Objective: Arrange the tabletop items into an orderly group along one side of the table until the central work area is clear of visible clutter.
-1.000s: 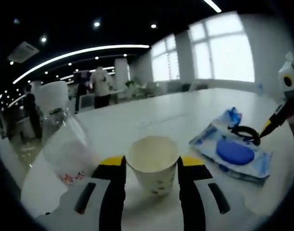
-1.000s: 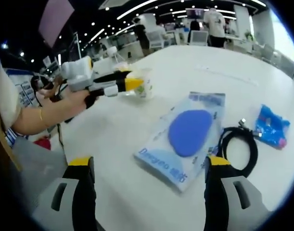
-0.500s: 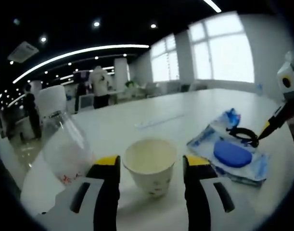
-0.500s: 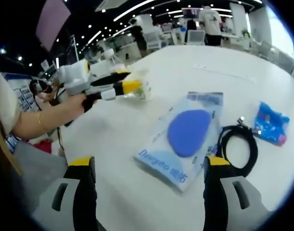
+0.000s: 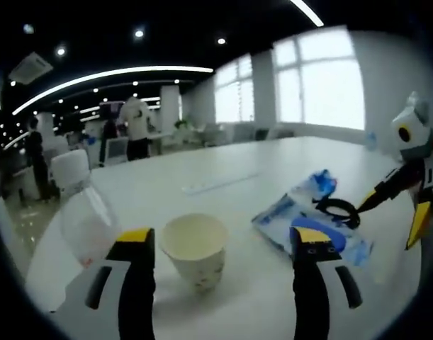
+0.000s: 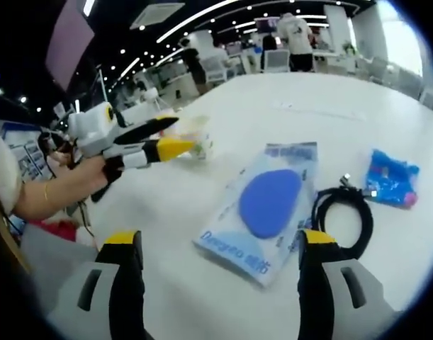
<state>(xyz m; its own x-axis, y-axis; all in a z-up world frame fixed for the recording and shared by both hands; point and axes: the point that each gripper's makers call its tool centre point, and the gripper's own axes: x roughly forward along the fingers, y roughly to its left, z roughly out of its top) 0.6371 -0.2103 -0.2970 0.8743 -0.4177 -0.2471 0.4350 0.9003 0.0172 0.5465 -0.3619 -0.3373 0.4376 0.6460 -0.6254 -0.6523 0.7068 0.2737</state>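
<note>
Left gripper [image 5: 220, 244] jaws wide, loose around paper cup [image 5: 195, 249]; right gripper [image 6: 216, 248] wide open, empty, bare table [image 6: 166, 212] between

Left gripper [image 5: 223, 244]: jaws spread wide, rising from the bottom.
Paper cup [image 5: 195, 248]: upright on the white table [image 5: 223, 180], between the jaws, touching neither.
Plastic bottle [image 5: 81, 209]: left of the cup, white cap on.
Blue wipes pack [image 5: 308, 223]: right of the cup, a black cable loop [image 5: 335, 210] on it.
Right gripper [image 5: 397, 205]: far right, yellow tips near the cable.
</note>
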